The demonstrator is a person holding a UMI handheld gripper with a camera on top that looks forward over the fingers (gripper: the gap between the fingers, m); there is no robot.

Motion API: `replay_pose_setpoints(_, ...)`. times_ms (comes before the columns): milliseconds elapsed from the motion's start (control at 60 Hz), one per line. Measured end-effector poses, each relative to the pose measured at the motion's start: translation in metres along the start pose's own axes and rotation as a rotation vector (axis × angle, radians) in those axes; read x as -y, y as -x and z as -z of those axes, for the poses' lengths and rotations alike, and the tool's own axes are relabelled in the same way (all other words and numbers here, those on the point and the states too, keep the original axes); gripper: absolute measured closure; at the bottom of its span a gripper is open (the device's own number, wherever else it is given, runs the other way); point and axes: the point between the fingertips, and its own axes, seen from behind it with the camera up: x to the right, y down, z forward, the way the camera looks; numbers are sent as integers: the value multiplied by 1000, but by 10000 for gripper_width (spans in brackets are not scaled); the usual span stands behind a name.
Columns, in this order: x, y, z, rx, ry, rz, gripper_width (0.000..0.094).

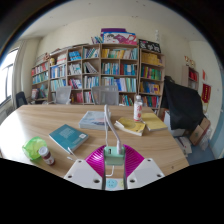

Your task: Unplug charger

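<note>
My hand-held gripper (pixel 113 160) has its magenta pads pinching a small white boxy plastic charger (pixel 114 154), a thin pale cable dropping from it between the fingers, so I judge I'm at the pull step; can't tell whether it's still seated in a socket, none is visible. Next move calls for a straight, steady pull along the plug axis, no twisting. Beyond it is the smooth pale wooden counter (pixel 60 118) with a flat teal book (pixel 68 136), yellow papers (pixel 135 125) and a slim pink-white bottle (pixel 138 108), well apart.
</note>
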Motion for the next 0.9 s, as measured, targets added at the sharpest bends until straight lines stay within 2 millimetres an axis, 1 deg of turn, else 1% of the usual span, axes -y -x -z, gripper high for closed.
replay_pose_setpoints(33, 8, -4, 6, -16, -8, 4, 703)
replay_pose_setpoints(50, 15, -7, 14, -23, -7, 6, 703)
replay_pose_setpoints(67, 13, -10, 12, -32, -9, 10, 702)
replay_pose_setpoints(117, 10, -19, 20, -49, 7, 23, 703)
replay_pose_setpoints(133, 9, -24, 29, -56, 16, 26, 704)
replay_pose_setpoints(167, 2, -34, 34, -72, 36, 31, 703)
replay_pose_setpoints(200, -7, -48, 40, -90, 57, 37, 702)
replay_pose_setpoints(217, -15, -57, 40, -100, 65, 42, 703)
replay_pose_setpoints(250, -23, -75, 46, -125, 94, 52, 703)
replay_pose_setpoints(367, -70, -143, 48, -204, 200, 32, 702)
replay_pose_setpoints(450, -100, -183, 38, -234, 256, 27, 703)
replay_pose_setpoints(517, -129, -207, 27, -232, 322, 16, 697)
replay_pose_setpoints(583, -158, -220, 13, -213, 398, 8, 688)
replay_pose_setpoints(617, -171, -220, 4, -196, 437, 10, 687)
replay_pose_setpoints(650, -184, -226, 1, -171, 464, 11, 680)
replay_pose_setpoints(717, -199, -226, -10, -117, 508, 8, 668)
replay_pose_setpoints(733, -201, -222, -15, -105, 523, 10, 667)
replay_pose_setpoints(783, -207, -220, -21, -67, 546, 25, 659)
replay_pose_setpoints(833, -204, -220, -32, -51, 530, 56, 647)
replay_pose_setpoints(900, -200, -223, -40, -37, 543, 91, 624)
